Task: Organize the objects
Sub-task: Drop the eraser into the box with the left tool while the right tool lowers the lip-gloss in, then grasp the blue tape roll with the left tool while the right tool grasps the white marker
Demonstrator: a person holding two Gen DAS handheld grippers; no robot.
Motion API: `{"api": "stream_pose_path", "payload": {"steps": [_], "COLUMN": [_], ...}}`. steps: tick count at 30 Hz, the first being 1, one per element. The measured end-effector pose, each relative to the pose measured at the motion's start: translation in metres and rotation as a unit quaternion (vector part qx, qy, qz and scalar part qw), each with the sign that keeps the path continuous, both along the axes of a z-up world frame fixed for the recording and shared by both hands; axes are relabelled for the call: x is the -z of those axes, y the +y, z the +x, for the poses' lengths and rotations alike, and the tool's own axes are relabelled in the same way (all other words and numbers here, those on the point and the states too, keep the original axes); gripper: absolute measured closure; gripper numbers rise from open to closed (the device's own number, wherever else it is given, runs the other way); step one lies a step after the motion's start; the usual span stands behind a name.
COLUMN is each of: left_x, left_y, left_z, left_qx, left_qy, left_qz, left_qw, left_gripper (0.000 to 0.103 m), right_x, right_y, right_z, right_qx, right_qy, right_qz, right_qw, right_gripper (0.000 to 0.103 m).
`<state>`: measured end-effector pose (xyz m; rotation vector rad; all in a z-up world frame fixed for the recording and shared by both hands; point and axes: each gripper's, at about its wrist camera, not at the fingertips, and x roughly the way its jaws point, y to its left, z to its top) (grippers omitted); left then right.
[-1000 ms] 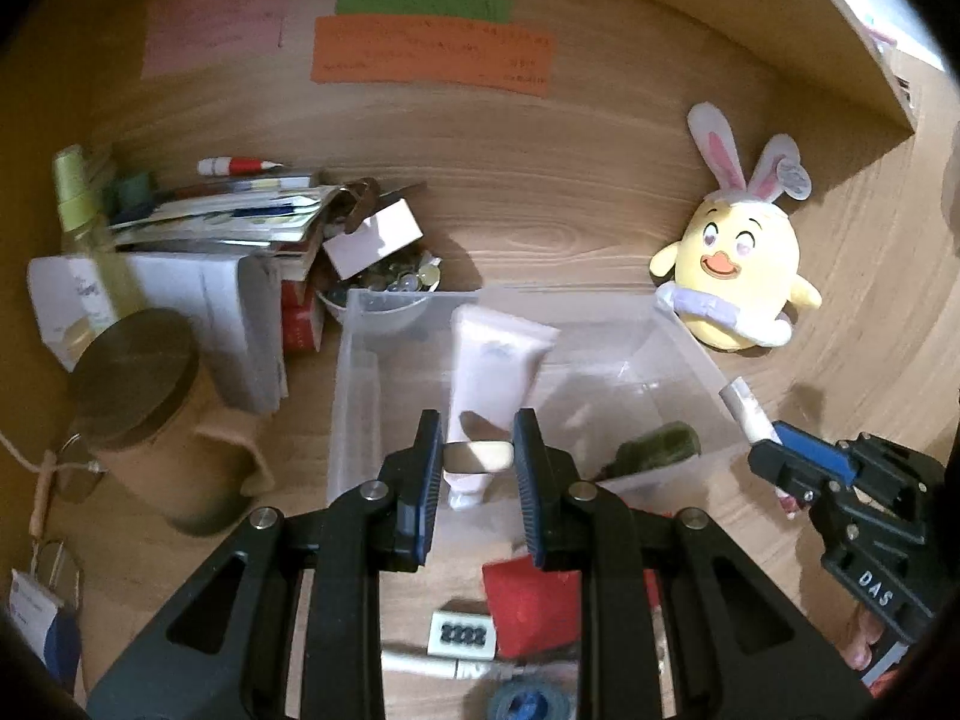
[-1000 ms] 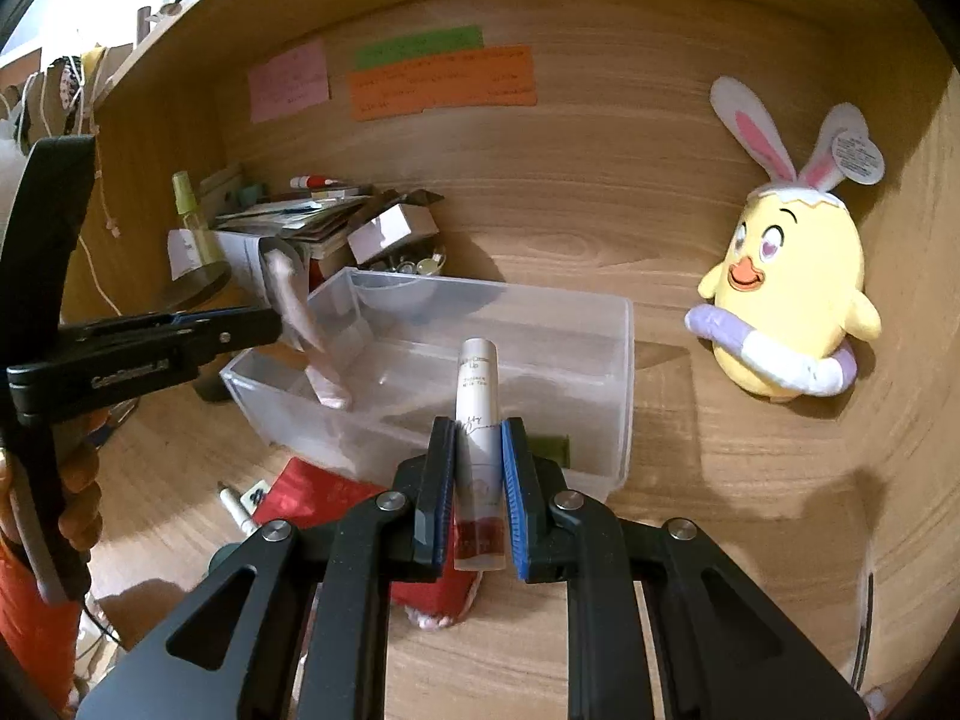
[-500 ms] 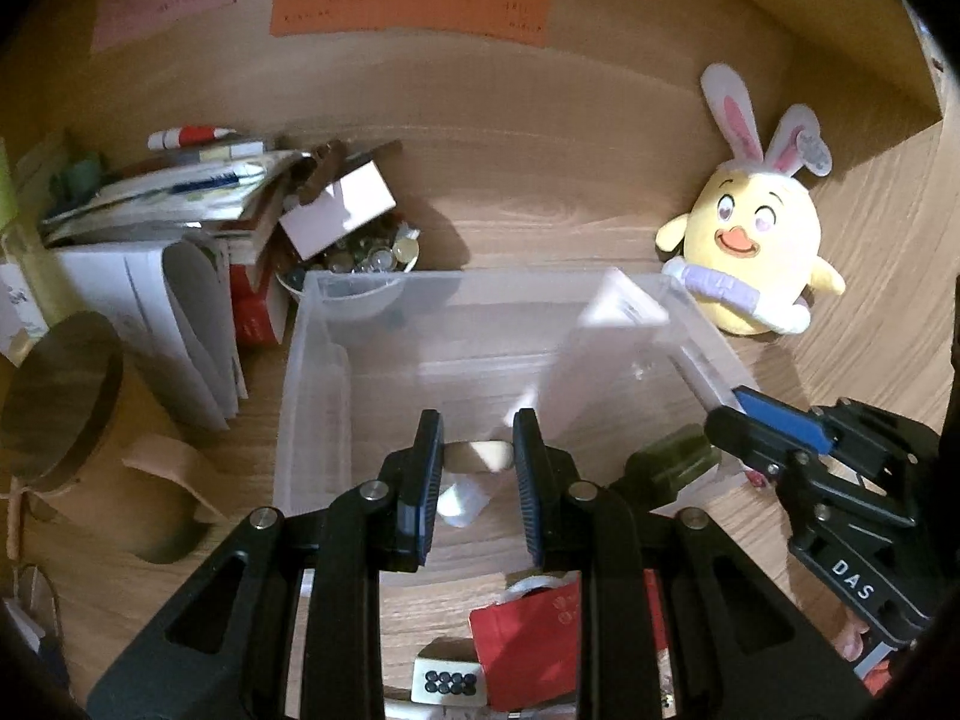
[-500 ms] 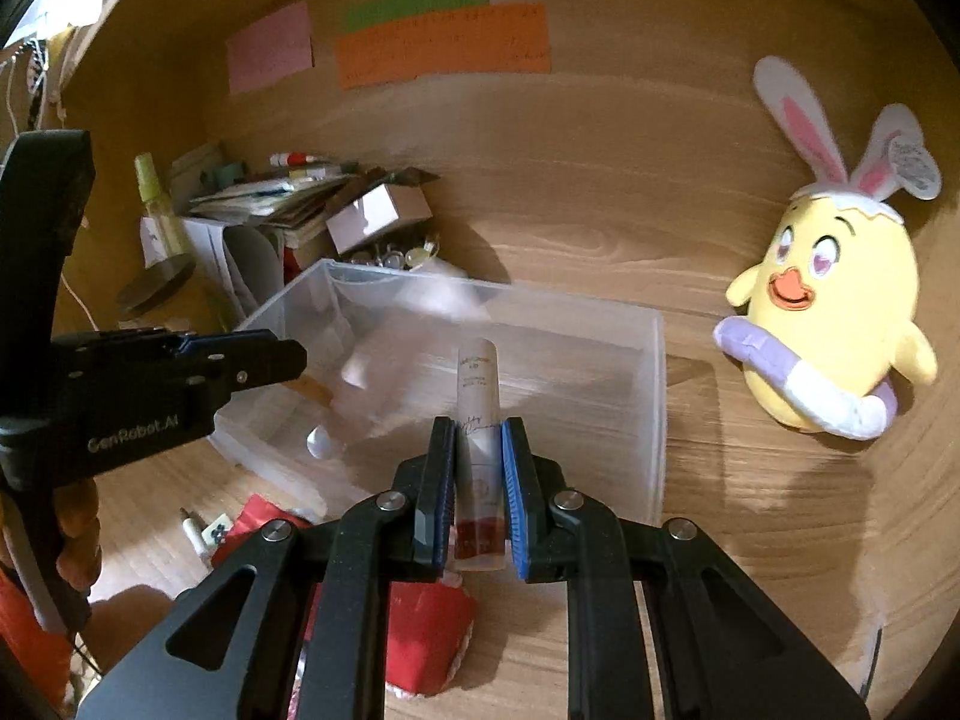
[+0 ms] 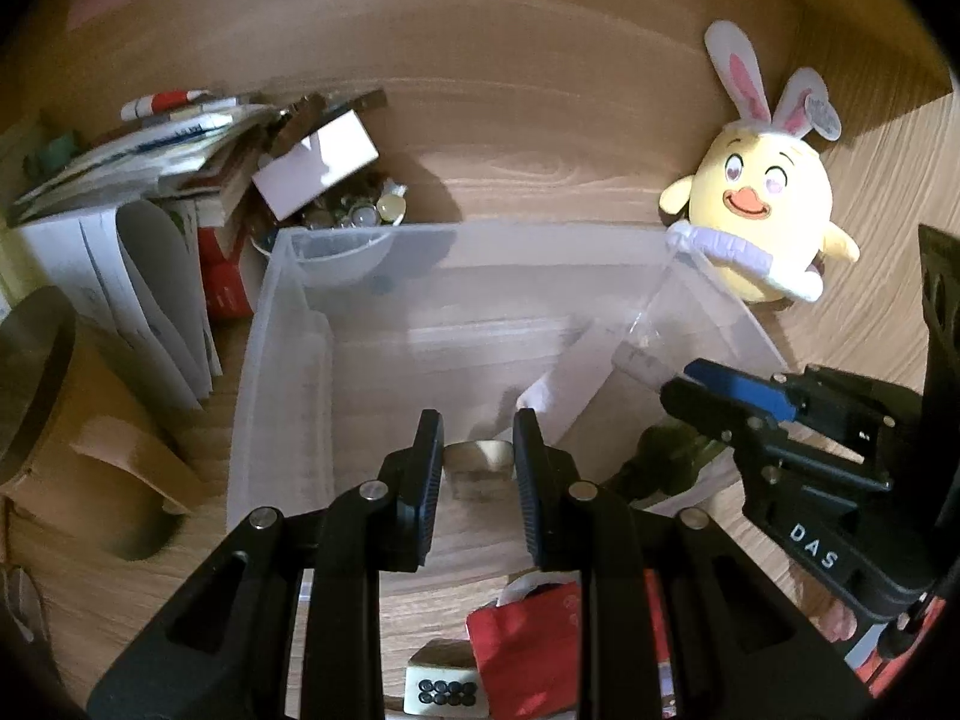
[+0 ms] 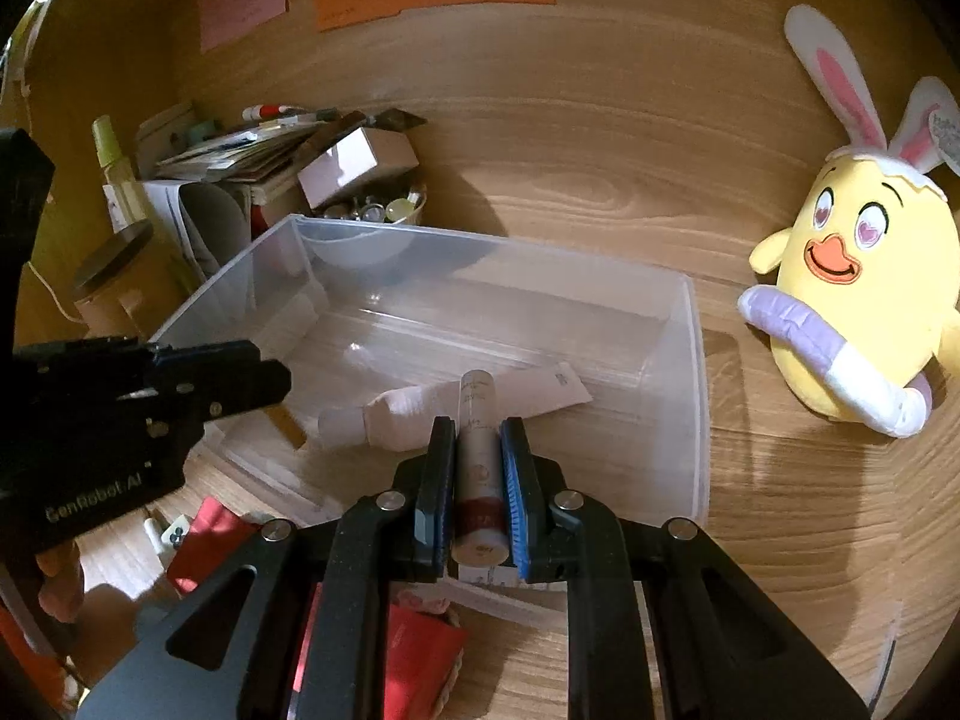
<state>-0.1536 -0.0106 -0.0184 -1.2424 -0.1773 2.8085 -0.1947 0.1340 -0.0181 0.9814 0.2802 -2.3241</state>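
White tube (image 6: 414, 411) is the piece on the left side of the job: it lies low in the clear bin (image 6: 498, 240), its long axis running across the bin from the cap at the left to the flat crimped end at the right. The left gripper (image 5: 478, 426) reaches over the near wall, its jaws drawn in narrow with the tube's cream cap (image 5: 478, 462) between the pads. From the left wrist view I judge the cap is held, although in the right wrist view the contact itself is hard to make out. Further right, the right gripper (image 6: 477, 426) is clamped nearly closed on a slim bottle (image 6: 478, 462) with a red band near its base. The bottle lies along the fingers with its top pointing forward over the near wall, so its axis crosses the tube's almost at right angles. The bottle's far end appears just above or in front of the middle of the tube. The bin's bare floor shows beyond the tube, toward the far wall and the right-hand corner, and the right hand is the nearer one to that space. The bottle probably has to go forward past the tube, or turn to lie alongside it, before it is let go, or it may land on top. Well right of the bin, a plush chick (image 6: 858, 276) leans on the wooden back panel.
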Motion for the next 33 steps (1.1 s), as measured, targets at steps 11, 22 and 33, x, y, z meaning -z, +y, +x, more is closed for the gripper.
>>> {"api": "stream_pose_path", "payload": {"steps": [11,22,33], "left_x": [0.001,-0.011,-0.014], "left_y": [-0.002,0.000,-0.001], "left_z": [0.009,0.038,0.086], "left_qx": [0.000,-0.008,-0.013], "left_qy": [0.007,0.035,0.042], "left_qz": [-0.001,-0.008,-0.011], "left_qw": [1.0000,0.9993,0.9989], "left_gripper": [0.067,0.038,0.021], "right_x": [0.000,-0.011,-0.024], "right_y": [0.000,0.009,0.032], "right_z": [0.001,0.020,0.061], "right_qx": [0.014,0.014,0.002], "right_qy": [0.009,0.029,0.041], "right_qz": [0.011,0.008,-0.003], "right_qw": [1.000,0.999,0.999], "right_gripper": [0.075,0.047,0.040]}}
